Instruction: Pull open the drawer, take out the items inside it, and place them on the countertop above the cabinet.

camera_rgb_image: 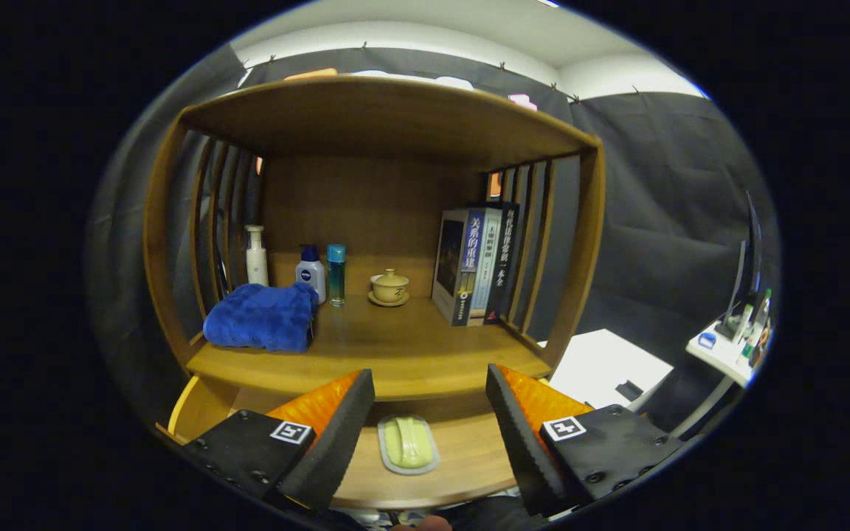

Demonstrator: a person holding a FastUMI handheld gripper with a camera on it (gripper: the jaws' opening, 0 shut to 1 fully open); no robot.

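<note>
The gripper is hovering with its fingers spread wide, holding nothing. Between them, the soap dish is lying flat in the open drawer, its long axis running away from the fingers toward the cabinet. Beyond, the countertop is carrying a folded blue towel, three bottles, a lidded cup and upright books.

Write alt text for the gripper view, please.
The open gripper hovers over a pale green soap bar in a clear dish in the open wooden drawer. Above, the countertop holds a folded blue towel, bottles and books.
</note>
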